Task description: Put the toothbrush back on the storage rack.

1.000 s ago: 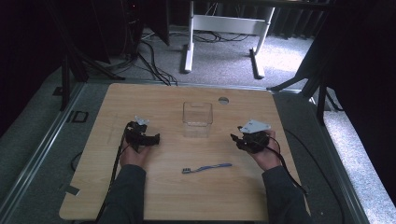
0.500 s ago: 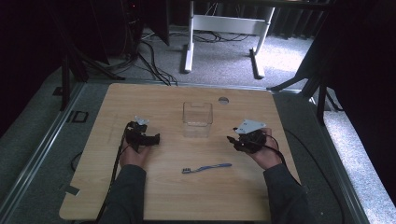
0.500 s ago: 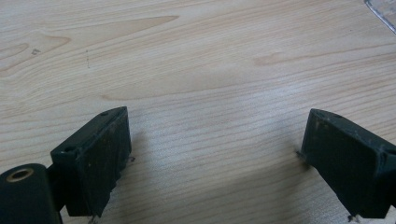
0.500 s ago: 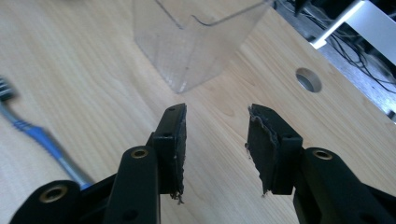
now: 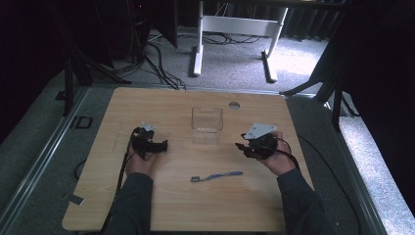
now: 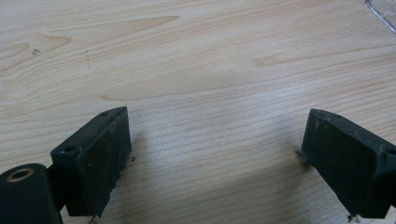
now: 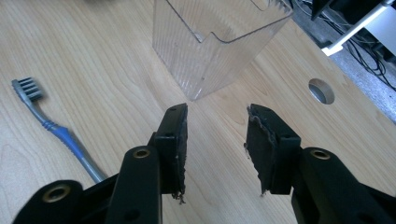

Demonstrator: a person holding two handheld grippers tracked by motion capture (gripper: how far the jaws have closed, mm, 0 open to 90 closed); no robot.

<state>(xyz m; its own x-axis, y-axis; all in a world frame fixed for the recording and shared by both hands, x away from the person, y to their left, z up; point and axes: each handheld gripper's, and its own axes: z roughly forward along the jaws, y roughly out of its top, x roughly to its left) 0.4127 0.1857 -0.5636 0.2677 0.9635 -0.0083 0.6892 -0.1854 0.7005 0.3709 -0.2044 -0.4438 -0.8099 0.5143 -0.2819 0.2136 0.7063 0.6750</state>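
The step in hand was judged to be the approach, with nothing grasped yet. The blue toothbrush (image 5: 217, 176) was lying flat on the wooden counter (image 5: 171, 105), on the person's side of the clear plastic container (image 5: 207, 125) and apart from it, with its bristle head pointing to the left. The container was standing upright near the middle of the counter, and nothing was seen inside it; its ribbed walls were looked through to the wood.

The right tongs (image 5: 241, 146) were held to the right of the container, low over the counter, with the jaws spread part way and nothing between them. In the right gripper view the tongs (image 7: 215, 140) were pointed at the near corner of the container (image 7: 215, 42), and the toothbrush (image 7: 56, 130) was seen off to one side. The left tongs (image 5: 164, 144) were held to the left of the container, with the jaws spread wide over bare wood, as the left gripper view (image 6: 212, 154) showed.

For the next move, it was judged that the right tongs should be turned away from the container towards the toothbrush, lowered over the thin handle and closed across it. As the handle lay flat, a low and well-centred pinch would be needed.
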